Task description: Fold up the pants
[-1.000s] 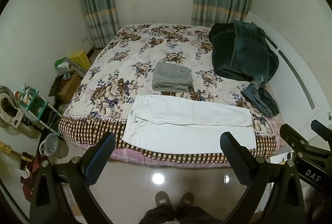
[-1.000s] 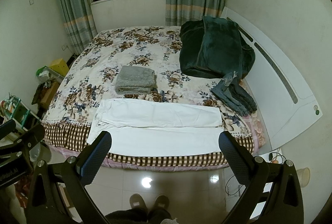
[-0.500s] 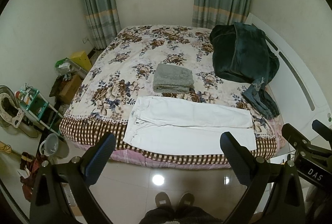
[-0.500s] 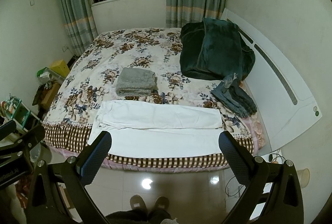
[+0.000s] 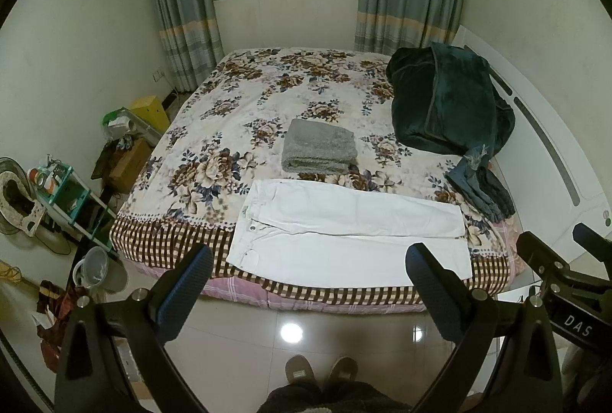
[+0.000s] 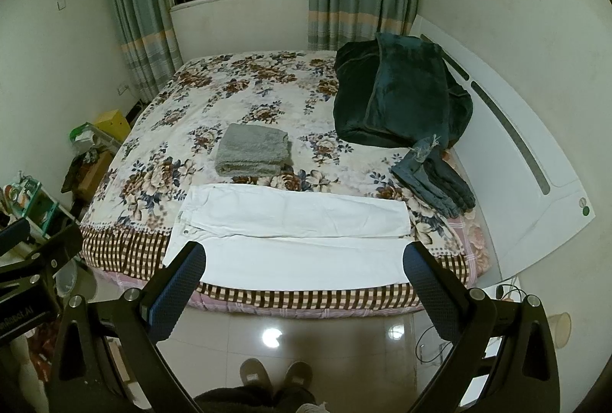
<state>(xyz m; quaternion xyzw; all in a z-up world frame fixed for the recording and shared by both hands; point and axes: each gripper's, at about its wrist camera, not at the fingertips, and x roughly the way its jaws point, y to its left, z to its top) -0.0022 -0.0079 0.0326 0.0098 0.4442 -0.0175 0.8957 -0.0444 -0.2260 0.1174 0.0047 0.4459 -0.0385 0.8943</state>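
Note:
White pants (image 5: pixel 352 233) lie flat along the near edge of the floral bed (image 5: pixel 237 129), waistband to the left, legs to the right; they also show in the right wrist view (image 6: pixel 294 237). My left gripper (image 5: pixel 310 263) is open and empty, held over the floor short of the bed edge. My right gripper (image 6: pixel 306 263) is open and empty, at about the same distance. Each gripper shows at the side of the other's view.
A folded grey towel (image 5: pixel 319 150) lies behind the pants. A dark green blanket (image 5: pixel 447 106) and dark jeans (image 5: pixel 482 183) lie at the right by the white headboard (image 5: pixel 543 152). Shelf, bucket and boxes (image 5: pixel 72 198) stand left. Glossy tile floor (image 5: pixel 290 336) and my slippers are below.
Both grippers have drawn back and risen slightly; the bed looks a little farther. The pants have not moved and the jaws stay open.

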